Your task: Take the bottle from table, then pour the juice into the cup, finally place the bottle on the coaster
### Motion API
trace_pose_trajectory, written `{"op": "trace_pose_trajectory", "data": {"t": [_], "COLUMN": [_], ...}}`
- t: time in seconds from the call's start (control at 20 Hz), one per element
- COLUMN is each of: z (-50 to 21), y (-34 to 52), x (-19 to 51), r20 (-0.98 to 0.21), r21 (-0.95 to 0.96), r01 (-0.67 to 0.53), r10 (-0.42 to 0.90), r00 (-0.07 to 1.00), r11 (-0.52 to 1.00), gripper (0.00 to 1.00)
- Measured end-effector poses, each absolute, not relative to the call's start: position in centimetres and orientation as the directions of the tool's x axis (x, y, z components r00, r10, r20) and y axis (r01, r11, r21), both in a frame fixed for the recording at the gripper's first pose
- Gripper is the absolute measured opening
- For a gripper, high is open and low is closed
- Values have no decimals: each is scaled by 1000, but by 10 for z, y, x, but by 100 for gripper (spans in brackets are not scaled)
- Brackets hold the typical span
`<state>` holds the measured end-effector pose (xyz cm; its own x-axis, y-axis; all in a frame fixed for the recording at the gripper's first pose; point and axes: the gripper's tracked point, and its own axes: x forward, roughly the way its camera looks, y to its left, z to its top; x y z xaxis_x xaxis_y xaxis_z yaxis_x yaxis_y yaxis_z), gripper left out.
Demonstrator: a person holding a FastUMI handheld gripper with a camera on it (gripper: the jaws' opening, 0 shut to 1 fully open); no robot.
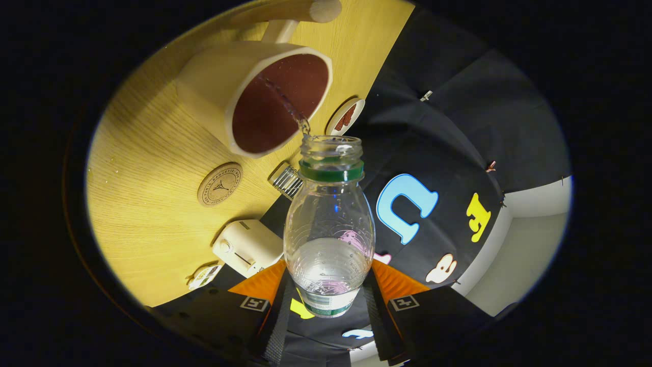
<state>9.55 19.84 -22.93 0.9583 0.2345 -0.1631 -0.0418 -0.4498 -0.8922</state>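
Note:
My gripper [328, 300] is shut on a clear plastic bottle [328, 224] with a green neck ring and no cap. Both black fingers [277, 316] press its lower body. The bottle is tipped toward the cream cup [244, 97], and a thin stream of clear liquid runs from its mouth into the cup's dark red inside. A little liquid still sits in the bottle's body. The round cork coaster [219, 184] lies on the wooden table [142, 168] beside the cup, between the cup and my fingers.
A small cream toaster-like box [248, 247] stands near the table edge by my left finger. A ridged silver cap or jar [287, 181] and a small white dish [345, 116] lie along the table's edge. A wooden handle [300, 10] sits beyond the cup.

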Motion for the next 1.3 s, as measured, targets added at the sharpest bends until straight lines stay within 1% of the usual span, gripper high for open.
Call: {"op": "trace_pose_trajectory", "data": {"t": [0.55, 0.8, 0.9, 1.1, 1.3], "z": [-225, -227, -230, -244, -258], "y": [206, 204, 200, 192, 184], "x": [97, 96, 94, 89, 80], "r20": [-145, -155, -173, -236, -319], "r21": [-878, -878, -888, -929, -945], "r01": [-2, -13, -45, -161, -301], "r10": [264, 258, 241, 199, 151], "r00": [954, 954, 955, 951, 936], "r11": [-478, -478, -457, -334, -129], "gripper": [71, 71, 71, 71, 71]}}
